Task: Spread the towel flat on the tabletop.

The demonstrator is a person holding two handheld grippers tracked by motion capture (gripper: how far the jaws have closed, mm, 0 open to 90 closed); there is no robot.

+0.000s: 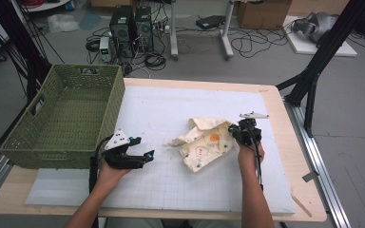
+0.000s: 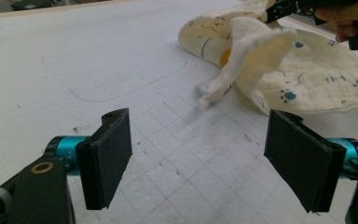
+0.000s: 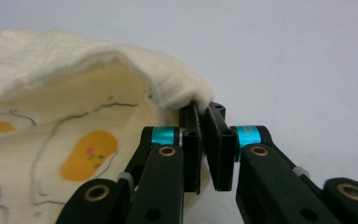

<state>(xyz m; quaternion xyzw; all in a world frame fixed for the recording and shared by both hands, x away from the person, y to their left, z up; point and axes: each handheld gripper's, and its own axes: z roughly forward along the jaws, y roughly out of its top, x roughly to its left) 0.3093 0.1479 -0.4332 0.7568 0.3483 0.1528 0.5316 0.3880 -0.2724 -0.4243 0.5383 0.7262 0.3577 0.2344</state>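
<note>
White foam board (image 1: 171, 185), marked with a faint grid, covers most of a pale wooden table (image 1: 309, 199), and beyond the table a grey floor carries computer towers (image 1: 132, 26) and loose cables. At the far left of the table stands a green woven basket (image 1: 26, 137), its near wall just beside the left gripper (image 1: 140, 154). That gripper rests low over the board in the person's left hand (image 1: 108, 172), and in the left gripper view its two black pads (image 2: 109, 156) stand wide apart with nothing between them, only gridded board showing in the gap. Right of it, near the middle of the board, lies a cream cloth (image 1: 204, 142) printed with small paw marks and yellow shapes; it is crumpled, with one flap lifted and folded over itself. At the cloth's right edge the right gripper (image 1: 235, 132) is clamped on a raised fold, and the right gripper view shows the jaws pressed together with the thick cream edge (image 3: 177, 91) pinched at their tips. The person's right hand (image 1: 251, 153) holds that gripper from the near side, the forearm running down to the bottom edge of the high view.
</note>
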